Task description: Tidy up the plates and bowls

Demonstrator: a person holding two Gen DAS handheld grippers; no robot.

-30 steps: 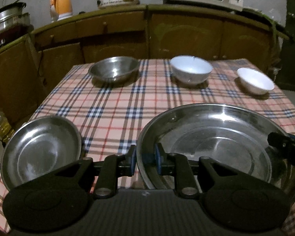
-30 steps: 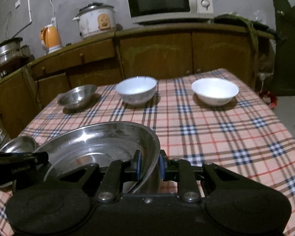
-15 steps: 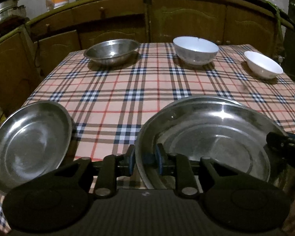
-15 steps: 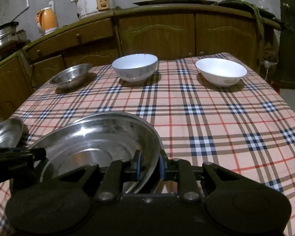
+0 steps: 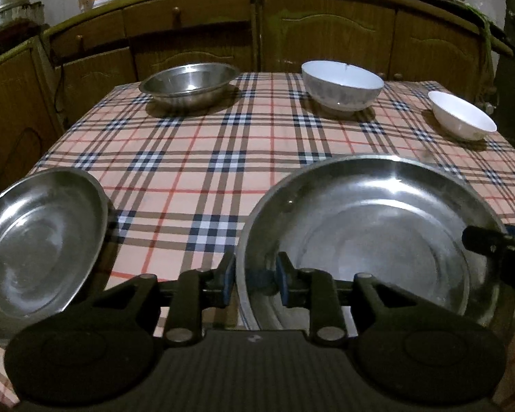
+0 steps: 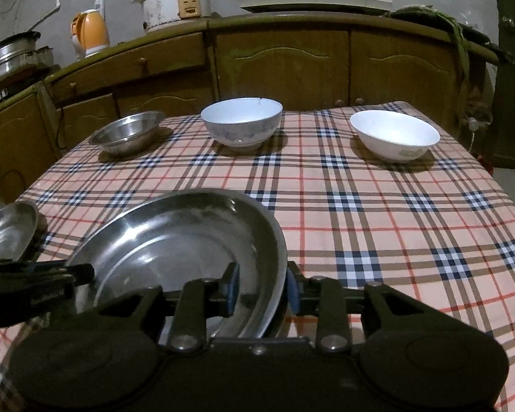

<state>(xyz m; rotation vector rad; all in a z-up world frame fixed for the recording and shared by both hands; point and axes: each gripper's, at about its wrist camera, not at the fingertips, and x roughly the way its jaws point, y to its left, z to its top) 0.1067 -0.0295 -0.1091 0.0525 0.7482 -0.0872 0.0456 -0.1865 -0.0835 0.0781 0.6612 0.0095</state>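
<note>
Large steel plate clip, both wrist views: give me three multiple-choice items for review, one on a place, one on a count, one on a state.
1. Where does the small steel plate lie relative to the large steel plate, in the left wrist view?
A. To its left
B. Stacked inside it
C. Behind it, by the cabinets

2. How many white bowls are on the tablecloth?
A. One
B. Two
C. Four

3. How is the large steel plate held?
A. By neither gripper
B. By the left gripper only
C. By both grippers on opposite rims

Answers: 1 A, it sits at the near left corner. 2 B, the white bowl and the shallower white bowl. 3 C, the left gripper and right gripper each straddle a rim.
</note>
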